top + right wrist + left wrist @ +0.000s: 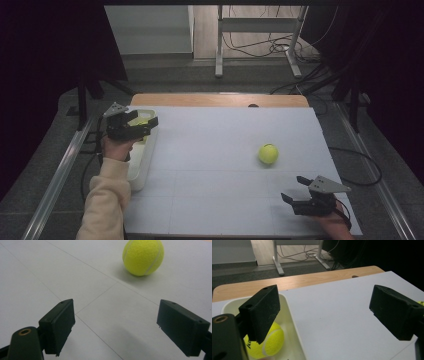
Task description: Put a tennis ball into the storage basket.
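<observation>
A yellow-green tennis ball [268, 154] [143, 257] lies on the white table sheet [215, 150], right of centre. My right gripper [294, 189] [120, 327] stands open near the front right corner, a short way in front of that ball, nothing between its jaws. A second tennis ball [265, 341] [139, 121] rests inside the white bin [142, 160] [292, 322] at the table's left edge. My left gripper [143, 120] [324, 312] hovers open over the far end of the bin, above that ball and apart from it.
The wooden table edge [220, 100] runs along the far side of the sheet. Beyond it stand white desk legs [218, 45] with loose cables [270, 47] on the floor. Metal rails [60, 170] flank the table on both sides.
</observation>
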`<state>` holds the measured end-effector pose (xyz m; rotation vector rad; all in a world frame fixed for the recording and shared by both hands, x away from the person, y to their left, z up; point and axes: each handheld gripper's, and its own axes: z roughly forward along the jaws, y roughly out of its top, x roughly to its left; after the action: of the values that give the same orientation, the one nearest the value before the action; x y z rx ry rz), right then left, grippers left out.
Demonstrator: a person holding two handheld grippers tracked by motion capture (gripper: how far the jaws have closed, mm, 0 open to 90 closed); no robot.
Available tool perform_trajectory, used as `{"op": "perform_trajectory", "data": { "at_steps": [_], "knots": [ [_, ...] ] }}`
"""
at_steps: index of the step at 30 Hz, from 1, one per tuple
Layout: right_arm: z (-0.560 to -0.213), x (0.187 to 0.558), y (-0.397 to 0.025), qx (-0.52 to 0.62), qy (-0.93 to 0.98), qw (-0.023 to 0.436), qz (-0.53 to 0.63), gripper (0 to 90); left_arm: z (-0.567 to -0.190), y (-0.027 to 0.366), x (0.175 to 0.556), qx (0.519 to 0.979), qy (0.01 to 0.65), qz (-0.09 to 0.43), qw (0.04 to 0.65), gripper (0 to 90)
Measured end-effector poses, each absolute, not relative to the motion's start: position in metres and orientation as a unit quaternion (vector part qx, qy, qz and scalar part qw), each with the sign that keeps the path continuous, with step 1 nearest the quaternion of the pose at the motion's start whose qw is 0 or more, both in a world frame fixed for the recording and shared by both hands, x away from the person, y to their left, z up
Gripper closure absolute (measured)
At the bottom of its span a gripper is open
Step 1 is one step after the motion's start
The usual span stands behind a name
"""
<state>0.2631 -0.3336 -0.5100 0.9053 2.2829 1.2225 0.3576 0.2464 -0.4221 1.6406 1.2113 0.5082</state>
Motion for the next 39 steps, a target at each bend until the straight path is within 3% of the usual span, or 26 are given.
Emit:
{"op": "perform_trajectory", "data": {
  "at_steps": [39],
  "knots": [
    [-0.510,0.263,-0.332,0.321,0.817,0.199,0.436,15.2,-0.417,0.187,0.343,0.736,0.403,0.178,0.513,10.4]
  ]
}}
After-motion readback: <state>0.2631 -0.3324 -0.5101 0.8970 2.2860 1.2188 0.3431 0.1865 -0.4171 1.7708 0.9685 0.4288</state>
